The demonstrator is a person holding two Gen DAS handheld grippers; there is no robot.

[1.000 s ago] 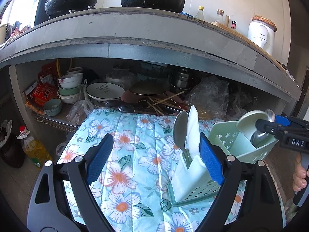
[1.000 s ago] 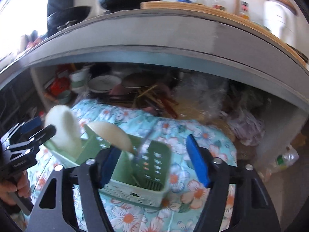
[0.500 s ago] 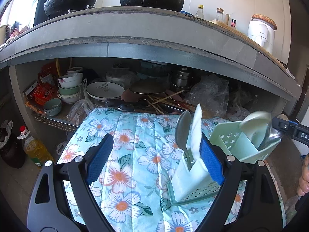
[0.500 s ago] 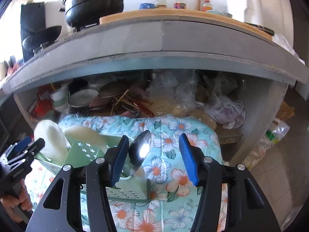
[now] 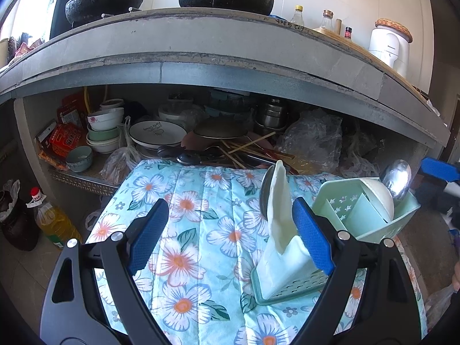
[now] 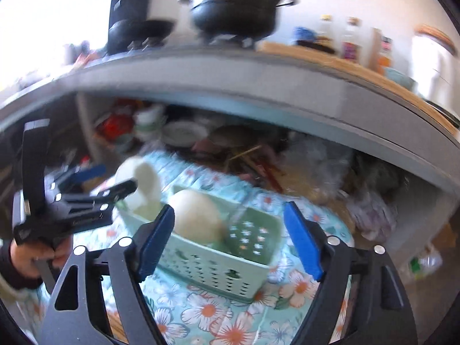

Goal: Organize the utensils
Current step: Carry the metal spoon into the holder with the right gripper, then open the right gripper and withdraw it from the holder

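My left gripper [image 5: 230, 230] hangs open over the floral cloth [image 5: 184, 230], nothing between its fingers. Just beside its right finger stands a pale caddy [image 5: 287, 267] holding a white spoon [image 5: 280, 198] and a metal spoon [image 5: 264, 192]. A green caddy [image 5: 365, 210] further right holds a white ladle [image 5: 379, 198] and a metal spoon [image 5: 396, 178], which stands free. In the blurred right wrist view my right gripper [image 6: 228, 238] is opening; the green caddy [image 6: 224, 247] lies beyond its fingers, untouched. One of its blue pads [image 5: 437, 169] shows at the left wrist view's right edge.
Behind the cloth an open shelf [image 5: 86, 181] under a concrete counter [image 5: 201, 46] is crowded with bowls [image 5: 103, 132], a plate [image 5: 158, 132], chopsticks [image 5: 247, 146] and bags. An oil bottle [image 5: 49, 221] stands on the floor at left. A hand [image 6: 34, 256] holds the left gripper.
The right gripper let go of the metal spoon, which now stands in the green caddy, drew back and spread its jaws. The left gripper kept still.
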